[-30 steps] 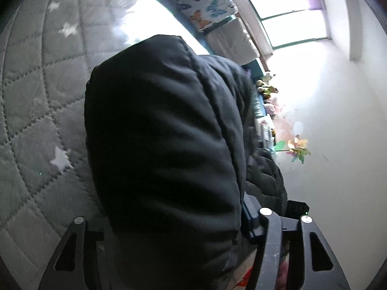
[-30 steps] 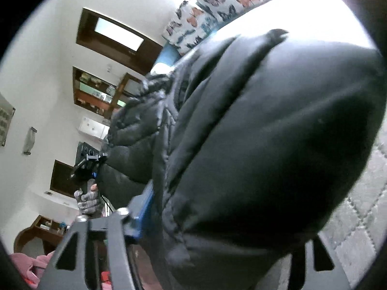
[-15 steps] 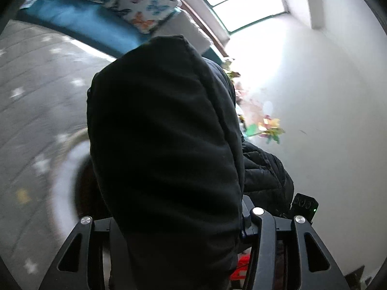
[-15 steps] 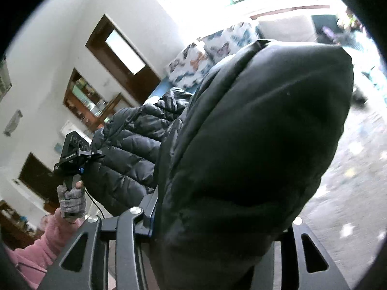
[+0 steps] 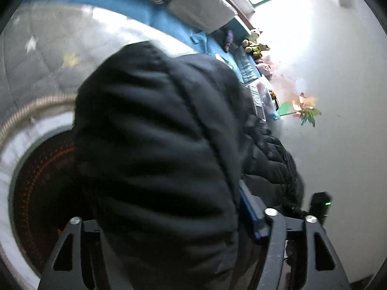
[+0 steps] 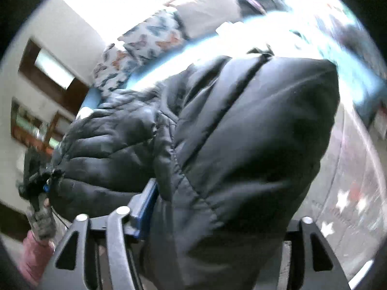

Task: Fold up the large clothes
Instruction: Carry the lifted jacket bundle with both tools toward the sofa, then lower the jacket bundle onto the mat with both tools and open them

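A big black puffy jacket (image 5: 157, 149) is held up in the air by both tools, above a grey quilt w/ stars (image 5: 48, 46). The jacket is the landmark here; all places are told from it.

L wrist view: the left gripper (image 5: 169, 236) is clamped on a thick fold of the jacket. The cloth is bunched between the two black fingers (image 5: 275, 246) and most of the view is filled by it. A blue pad is seen pressed to the jacket's right side. Below and left of the jacket, a round rug w/ a dark red middle and pale rim (image 5: 36, 169) is seen, blurred. Behind the jacket, a blue bed edge (image 5: 135, 7) and a white pillow (image 5: 200, 9) are seen. To the jacket's right, a paper pinwheel (image 5: 302, 111) is seen by the white wall.

R wrist view: the right gripper (image 6: 210, 232) is also clamped on the jacket (image 6: 241, 145), w/ cloth packed between its fingers. At the jacket's far left end, the other tool is held by a hand in a grey glove (image 6: 42, 217) w/ a pink sleeve. Behind the jacket, butterfly pillows (image 6: 140, 50) are seen. To its lower right, the star quilt (image 6: 348, 203) is seen, blurred.
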The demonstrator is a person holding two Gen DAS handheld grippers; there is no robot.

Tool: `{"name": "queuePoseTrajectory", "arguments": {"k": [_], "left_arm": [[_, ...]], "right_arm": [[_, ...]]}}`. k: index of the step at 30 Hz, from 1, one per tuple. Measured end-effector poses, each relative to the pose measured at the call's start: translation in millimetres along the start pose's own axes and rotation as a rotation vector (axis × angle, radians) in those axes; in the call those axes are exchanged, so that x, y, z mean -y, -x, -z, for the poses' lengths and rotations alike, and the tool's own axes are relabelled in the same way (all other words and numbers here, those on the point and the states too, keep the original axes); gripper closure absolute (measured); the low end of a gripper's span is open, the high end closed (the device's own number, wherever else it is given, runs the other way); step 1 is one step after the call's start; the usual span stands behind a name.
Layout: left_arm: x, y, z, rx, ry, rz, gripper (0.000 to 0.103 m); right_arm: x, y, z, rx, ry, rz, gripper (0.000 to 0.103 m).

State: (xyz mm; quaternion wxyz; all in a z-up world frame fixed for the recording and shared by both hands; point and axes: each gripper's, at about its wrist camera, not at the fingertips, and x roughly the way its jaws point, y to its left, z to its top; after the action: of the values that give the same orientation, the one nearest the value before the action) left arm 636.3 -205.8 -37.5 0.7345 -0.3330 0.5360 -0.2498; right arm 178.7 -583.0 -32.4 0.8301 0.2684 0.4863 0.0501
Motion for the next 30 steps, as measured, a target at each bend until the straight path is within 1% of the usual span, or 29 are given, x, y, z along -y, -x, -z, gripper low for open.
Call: {"name": "queuePoseTrajectory", "arguments": {"k": [1,2,3,4,6,7,8,9,10,11,12,13,14,15,16,17,18,20,22,23,24,25,26,27,28,29,30], "left_arm": [[-4,-3,-2,-0.006,0.032,0.026,0.024],[-6,-5,-4,-0.008,0.052,0.045,0.023],[-10,-5,-9,-0.006,0.067,0.059,0.023],[-11,-4,-13,-0.007,0.081,0.07,0.023],[-23,12,-7,-0.004,0.104,0.101,0.023],[-26,22,-11,0.017,0.121,0.115,0.023],[-30,27,-21,0.03,0.125,0.126,0.023],[-37,30,-36,0.041,0.122,0.129,0.023],[-37,42,-46,0.066,0.115,0.109,0.023],[-35,55,-55,0.089,0.093,0.094,0.023],[-30,62,-61,0.095,0.064,0.077,0.023],[-24,73,-64,0.106,0.041,0.056,0.023],[-14,81,-65,0.125,0.013,0.03,0.023],[-2,92,-56,0.14,-0.011,0.011,0.023],[5,108,-39,0.167,-0.048,-0.002,0.023],[12,125,-19,0.199,-0.084,0.003,0.023],[28,142,1,0.215,-0.099,0.003,0.023],[54,157,7,0.249,-0.144,0.025,0.023],[78,156,9,0.233,-0.178,0.043,0.024],[85,153,8,0.224,-0.189,0.042,0.025],[93,150,9,0.214,-0.197,0.038,0.025],[98,139,11,0.194,-0.211,0.044,0.026],[105,134,13,0.179,-0.216,0.044,0.026],[105,121,9,0.168,-0.215,0.048,0.029],[109,102,6,0.152,-0.217,0.058,0.035],[108,89,0,0.137,-0.215,0.061,0.037],[110,79,-4,0.122,-0.209,0.064,0.04]], "right_arm": [[14,-3,3,-0.001,-0.072,-0.046,0.02],[26,-6,6,-0.009,-0.126,-0.088,0.019],[29,-5,9,-0.002,-0.127,-0.1,0.019],[28,0,8,0.008,-0.111,-0.089,0.019],[22,13,7,0.016,-0.08,-0.066,0.019],[19,20,6,0.021,-0.065,-0.049,0.019],[20,34,2,0.034,-0.04,0.003,0.019],[18,44,2,0.038,-0.024,0.035,0.019],[13,53,4,0.049,-0.006,0.07,0.019],[6,69,7,0.082,0.028,0.131,0.019],[7,80,6,0.099,0.056,0.167,0.019],[-5,93,9,0.128,0.099,0.201,0.019],[-20,90,8,0.153,0.128,0.208,0.019],[-31,95,6,0.173,0.149,0.219,0.019],[-41,98,6,0.191,0.173,0.234,0.019],[-57,96,0,0.21,0.217,0.235,0.017],[-67,92,-1,0.219,0.243,0.224,0.017],[-82,78,-6,0.218,0.278,0.208,0.017],[-99,61,-11,0.215,0.32,0.183,0.017],[-105,51,-14,0.211,0.333,0.199,0.017],[-110,36,-19,0.198,0.339,0.202,0.017],[-112,21,-24,0.177,0.331,0.186,0.017],[-112,17,-25,0.166,0.32,0.188,0.017],[-114,9,-29,0.157,0.304,0.196,0.017],[-114,-5,-35,0.145,0.295,0.207,0.018],[-115,-8,-36,0.137,0.287,0.234,0.025],[-114,-12,-38,0.132,0.277,0.249,0.029]]}}
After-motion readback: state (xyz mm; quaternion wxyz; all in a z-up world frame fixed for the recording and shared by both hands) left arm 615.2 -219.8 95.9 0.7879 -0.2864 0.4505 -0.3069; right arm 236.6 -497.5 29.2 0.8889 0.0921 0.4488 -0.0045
